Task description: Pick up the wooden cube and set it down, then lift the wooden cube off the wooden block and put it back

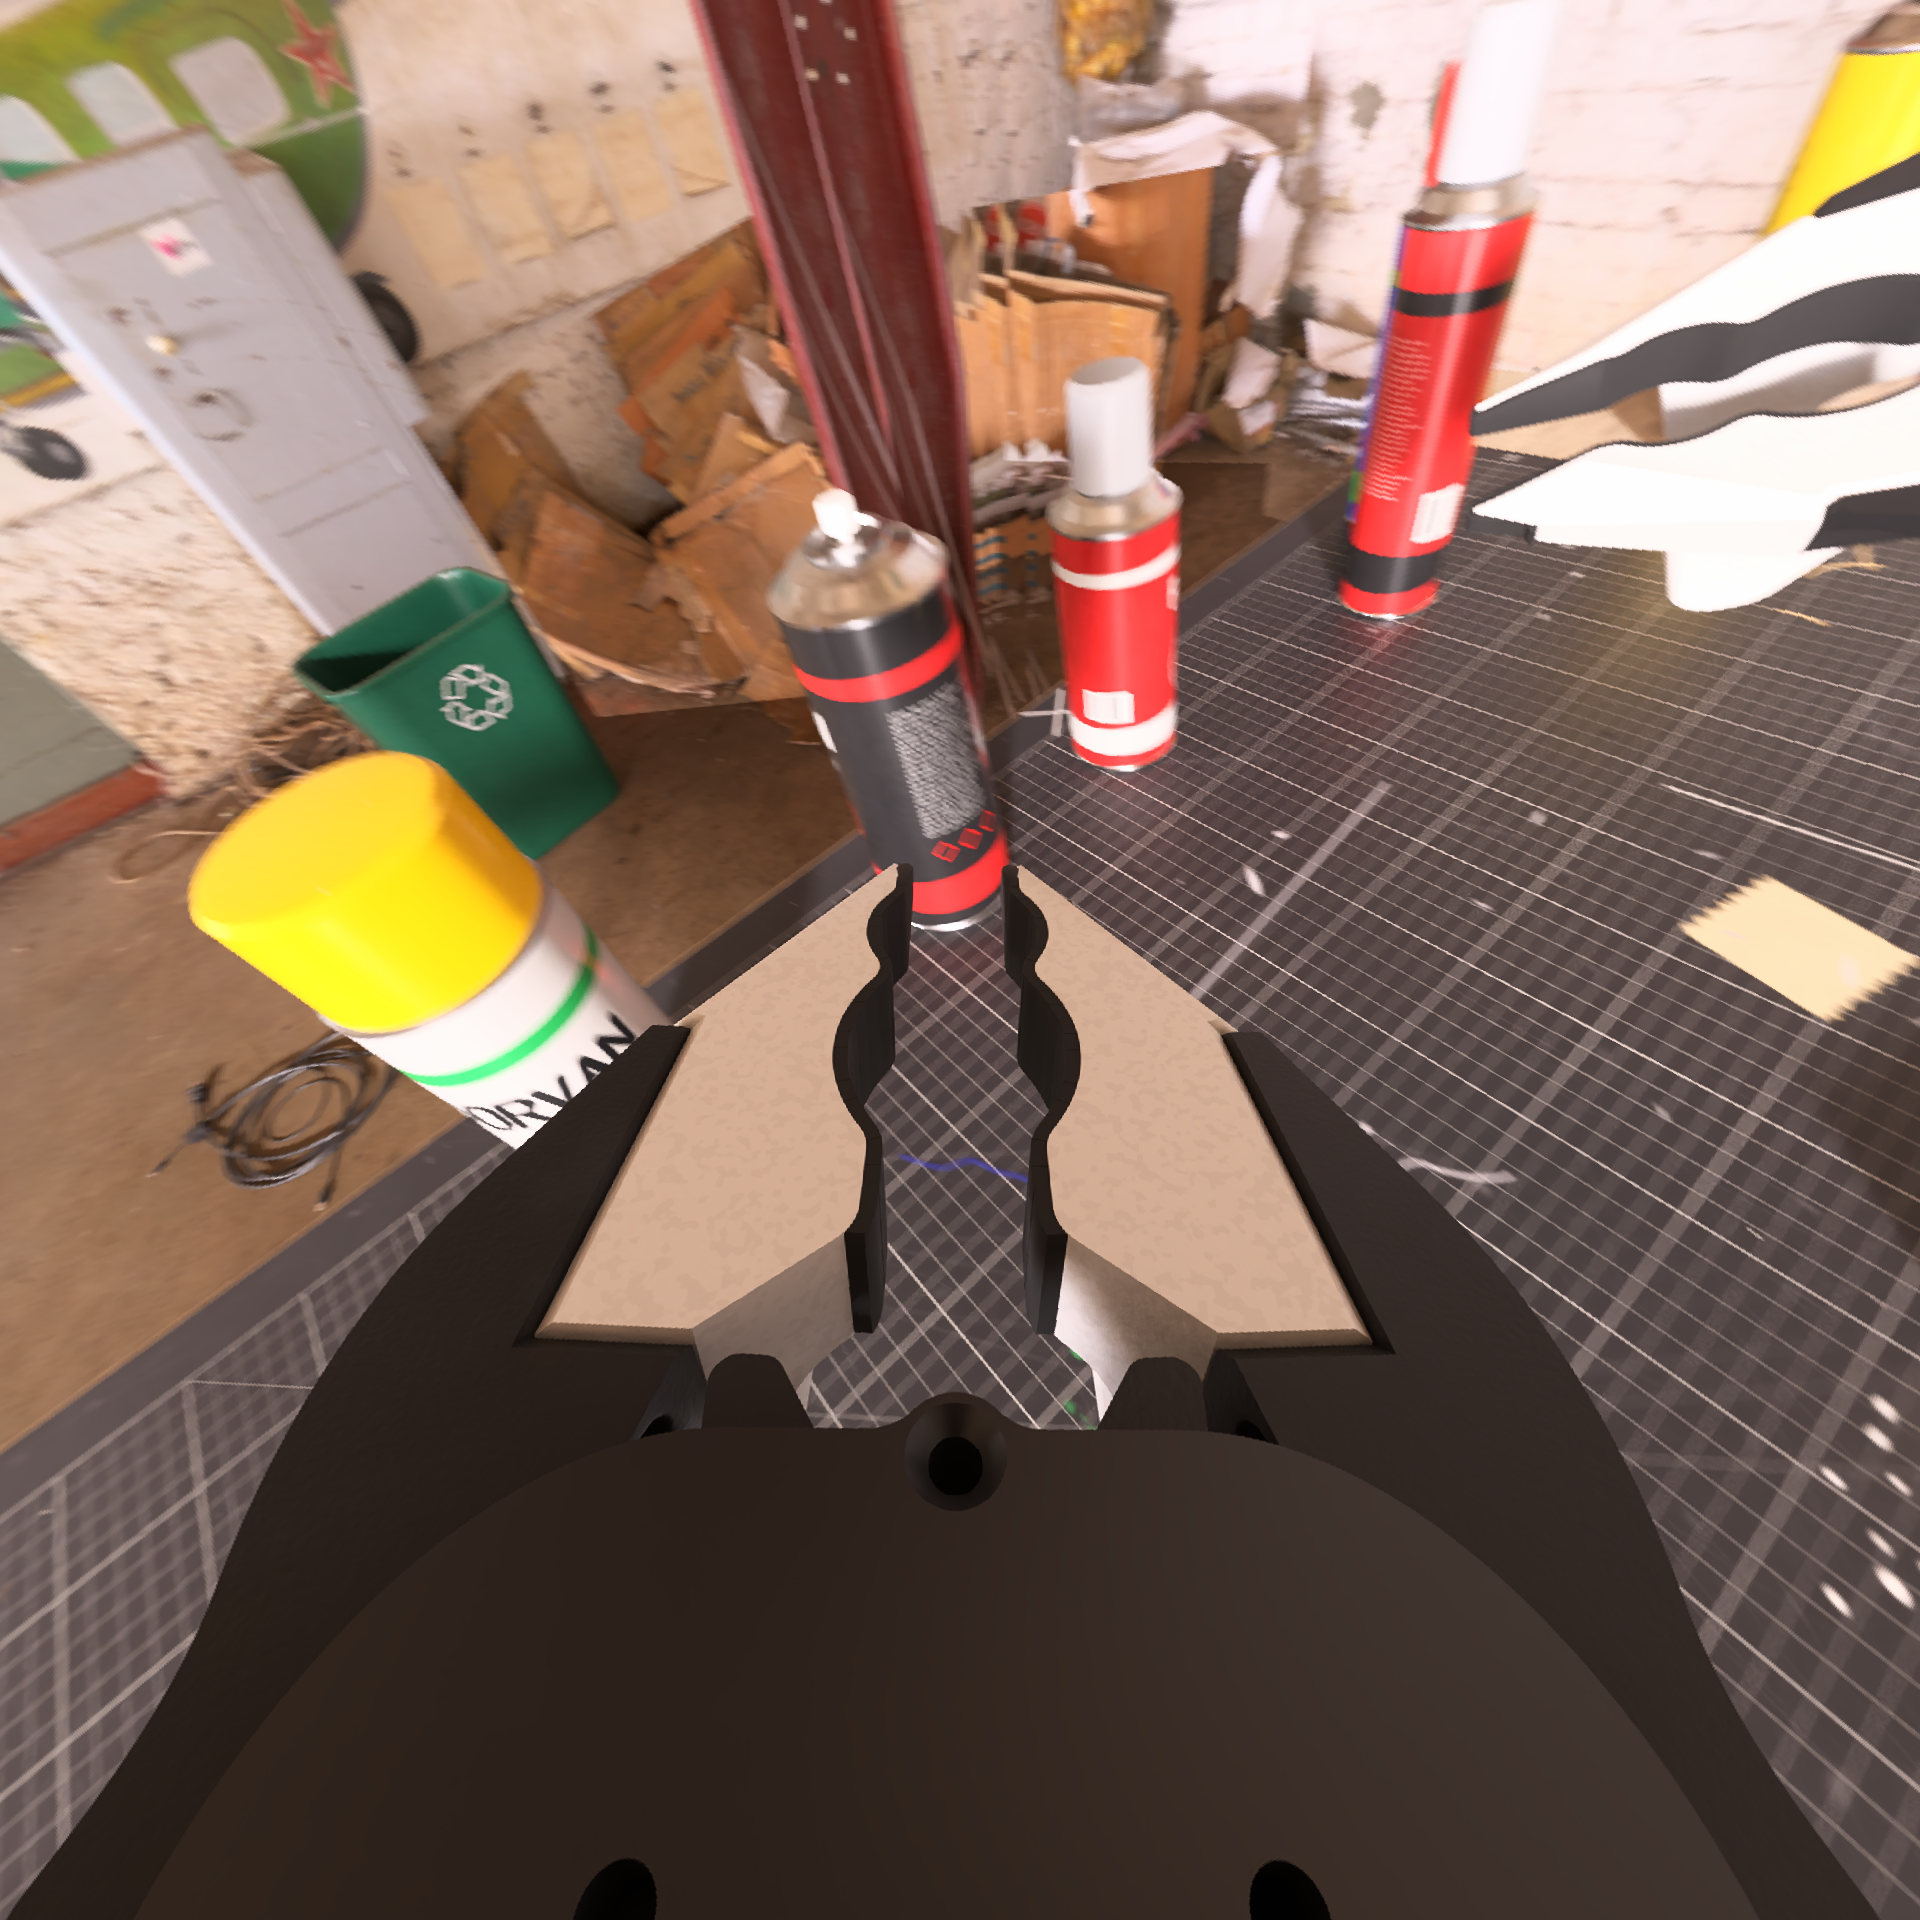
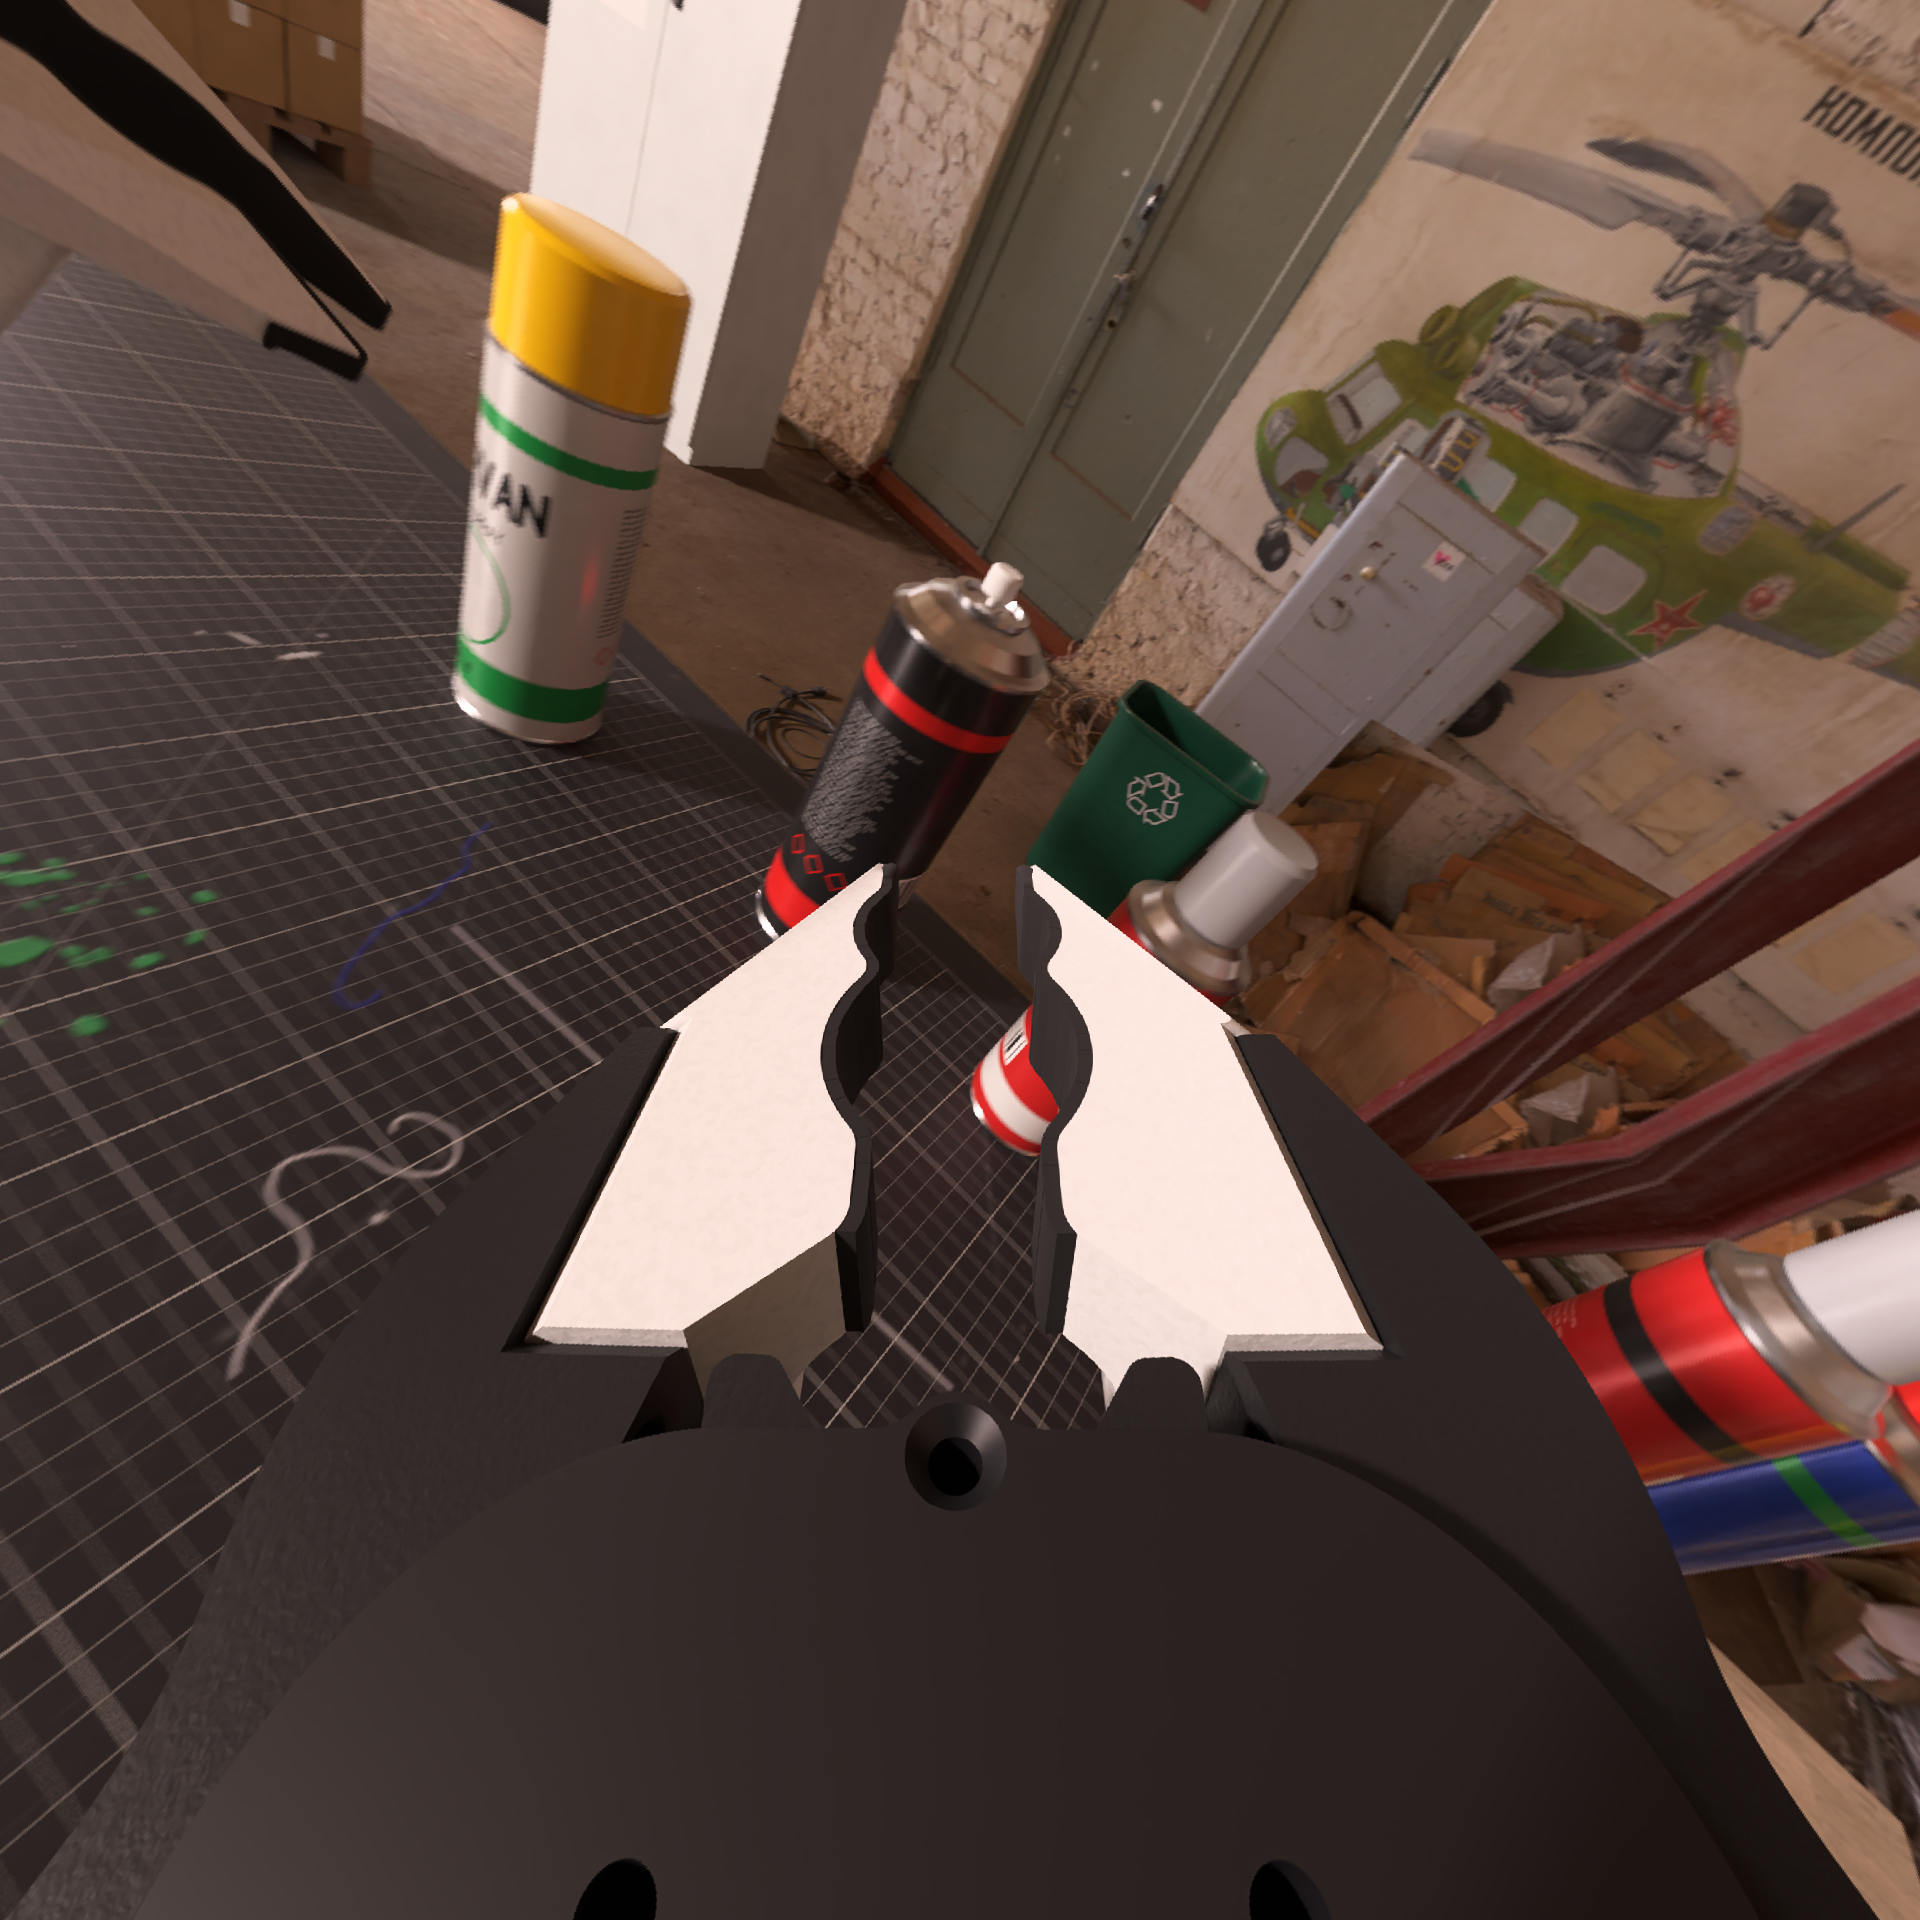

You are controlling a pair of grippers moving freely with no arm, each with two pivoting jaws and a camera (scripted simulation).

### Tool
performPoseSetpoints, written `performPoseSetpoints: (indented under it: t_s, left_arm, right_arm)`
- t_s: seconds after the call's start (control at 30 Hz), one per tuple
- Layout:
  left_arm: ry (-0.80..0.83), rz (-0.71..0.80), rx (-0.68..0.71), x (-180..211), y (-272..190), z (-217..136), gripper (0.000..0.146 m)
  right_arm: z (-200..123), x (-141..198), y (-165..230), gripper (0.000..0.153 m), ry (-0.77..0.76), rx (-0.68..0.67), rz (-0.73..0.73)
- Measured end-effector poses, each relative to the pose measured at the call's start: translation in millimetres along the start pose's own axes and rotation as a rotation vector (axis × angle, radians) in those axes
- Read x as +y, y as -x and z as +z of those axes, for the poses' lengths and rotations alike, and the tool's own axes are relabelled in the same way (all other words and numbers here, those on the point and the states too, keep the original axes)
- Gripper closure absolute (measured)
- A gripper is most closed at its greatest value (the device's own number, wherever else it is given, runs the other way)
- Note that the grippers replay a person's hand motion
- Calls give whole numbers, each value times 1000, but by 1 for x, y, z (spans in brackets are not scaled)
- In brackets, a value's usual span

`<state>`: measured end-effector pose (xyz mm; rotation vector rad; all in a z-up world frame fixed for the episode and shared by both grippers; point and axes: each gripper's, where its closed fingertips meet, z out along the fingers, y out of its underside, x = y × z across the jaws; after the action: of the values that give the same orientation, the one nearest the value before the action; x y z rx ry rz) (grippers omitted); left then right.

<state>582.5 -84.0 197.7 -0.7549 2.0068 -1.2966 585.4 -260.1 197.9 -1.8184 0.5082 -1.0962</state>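
Left wrist view looks along the left tongs (image 1: 956, 883), whose tan fingers (image 1: 727, 1143) stand apart with a gap between them and nothing inside: released, hovering over the dark gridded surface (image 1: 1455, 1039). Just past the fingertips stands a black spray can (image 1: 894, 717) with a red band and a bare white nozzle. Beyond it, near the surface edge, is a short red can (image 1: 1117, 613) with a white cap, and farther right a tall red can (image 1: 1429, 395), also white-capped. A yellow-capped white can (image 1: 416, 935) sits close on the left. A pale flat square patch (image 1: 1797, 945) lies on the surface at right (too flat and blurred to tell what it is). The right tongs (image 1: 1538, 457), white with black stripes, reach in from the upper right. A green bin (image 1: 468, 696) stands on the floor beyond the surface.

Right wrist view shows the right tongs (image 2: 954, 883), white fingers (image 2: 727, 1143) likewise parted and empty, over the same surface (image 2: 260, 779). The black can (image 2: 914, 758) rises just beyond the tips, the short red can (image 2: 1195, 935) is partly hidden by the right finger, the yellow-capped can (image 2: 561, 488) stands upright to the left, and the tall red can (image 2: 1756, 1351) fills the lower right. Green splatter (image 2: 62, 935) marks the surface at left.

Neither view shows the wooden cube or the wooden block, so I cannot tell where they are.
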Motion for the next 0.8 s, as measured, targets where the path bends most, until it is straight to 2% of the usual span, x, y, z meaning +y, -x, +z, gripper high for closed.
performPoseSetpoints:
  t_s: [0.2,0.37,0.53,0.67,0.8]
  left_arm:
    - [31,-12,206,44,-56,-27,129]
    - [73,-1,365,83,-105,-43,130]
    - [127,38,466,117,-143,-42,129]
    - [146,97,533,127,-166,-45,129]
    - [147,130,568,132,-180,-48,130]
  right_arm:
    - [-48,9,38,123,14,-126,29]
    - [-97,32,83,114,105,-308,22]
    - [-153,62,141,108,252,-481,-9]
    - [-198,85,192,97,369,-642,-57]
    - [-222,102,232,88,438,-729,-129]
